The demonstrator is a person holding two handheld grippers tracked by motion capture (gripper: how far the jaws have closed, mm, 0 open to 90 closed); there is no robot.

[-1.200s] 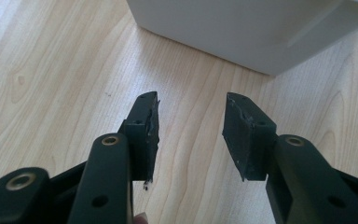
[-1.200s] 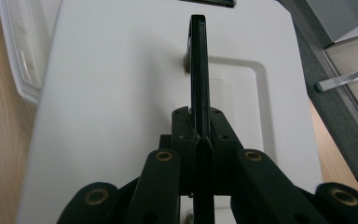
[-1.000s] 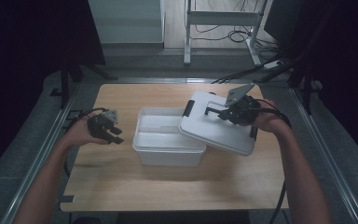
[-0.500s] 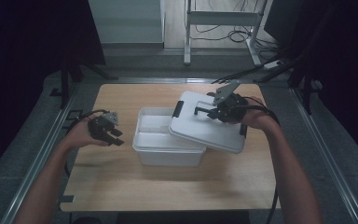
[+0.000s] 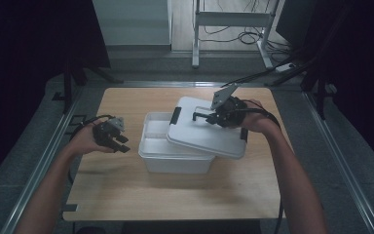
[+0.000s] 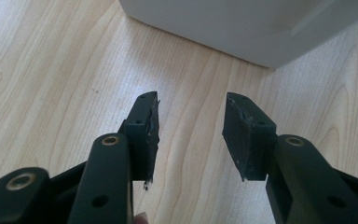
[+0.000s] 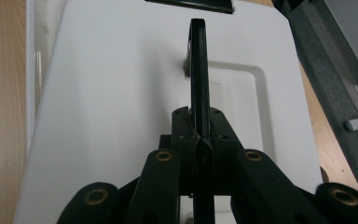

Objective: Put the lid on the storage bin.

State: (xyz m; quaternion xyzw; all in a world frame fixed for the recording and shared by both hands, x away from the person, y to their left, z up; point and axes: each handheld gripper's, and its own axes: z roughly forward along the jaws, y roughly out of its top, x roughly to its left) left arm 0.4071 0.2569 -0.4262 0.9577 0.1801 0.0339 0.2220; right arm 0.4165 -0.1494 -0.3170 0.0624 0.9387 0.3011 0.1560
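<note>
One lid point(image 5: 205, 132) farther over one box point(image 5: 161, 152) — right tool point(image 5: 209, 117) on handle point(image 7: 198, 70).

A: From where does the high view look?

B: From above the near edge of the table point(image 5: 126, 195), facing forward and down, quite far from the white box point(image 5: 173, 158).

A: And the two gripper views?

B: The left one is low and close beside the white box point(image 6: 242, 28). The right one looks closely along the lid point(image 7: 121, 93), which the high view shares point(image 5: 209, 134).
</note>
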